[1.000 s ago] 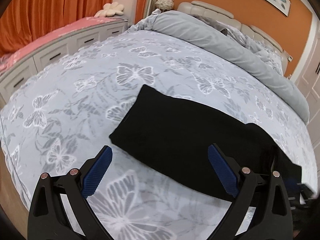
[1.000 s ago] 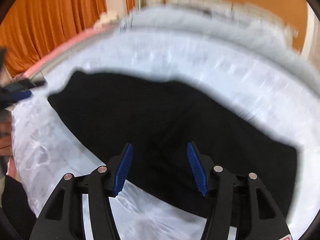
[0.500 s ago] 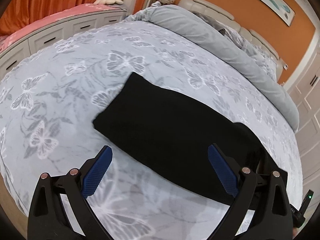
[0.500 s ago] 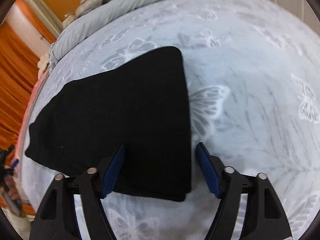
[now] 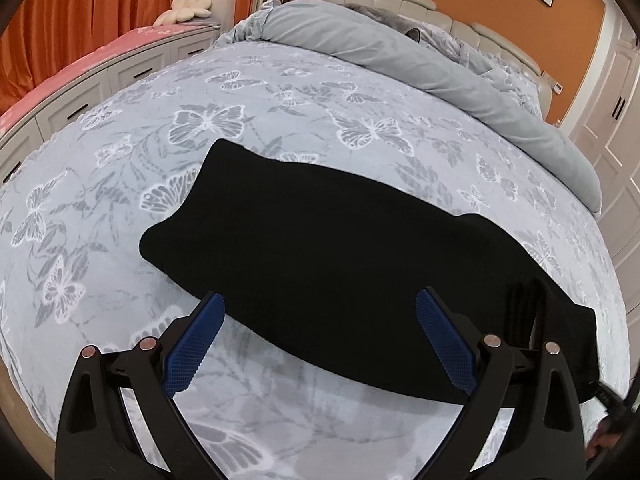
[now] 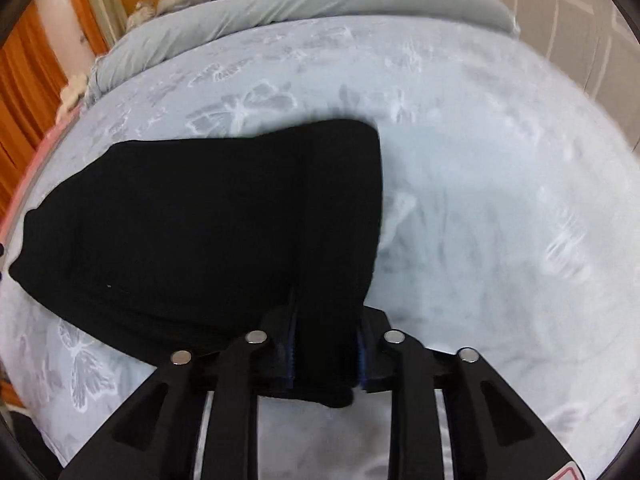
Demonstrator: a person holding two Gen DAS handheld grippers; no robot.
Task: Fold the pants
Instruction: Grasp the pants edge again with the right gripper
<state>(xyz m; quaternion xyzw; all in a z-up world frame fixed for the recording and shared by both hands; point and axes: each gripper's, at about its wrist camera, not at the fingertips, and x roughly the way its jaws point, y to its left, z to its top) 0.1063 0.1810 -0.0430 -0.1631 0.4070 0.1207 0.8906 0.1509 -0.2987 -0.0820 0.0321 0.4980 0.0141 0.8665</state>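
The right gripper [image 6: 325,354] is clamped on the near end of the pants [image 6: 208,220], apparently ready to lift that end for another fold. The left gripper [image 5: 318,342] hangs spread wide above the near edge of the pants, holding nothing.

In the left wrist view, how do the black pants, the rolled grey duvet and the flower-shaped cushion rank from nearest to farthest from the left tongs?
1. Black pants: directly ahead of the left tongs.
2. Rolled grey duvet: across the bed's far end.
3. Flower-shaped cushion: far left, on the pink-topped cabinet.

Black left gripper [image 5: 316,340], right gripper [image 6: 326,354]; blue ribbed pads, silver screws, seemingly.
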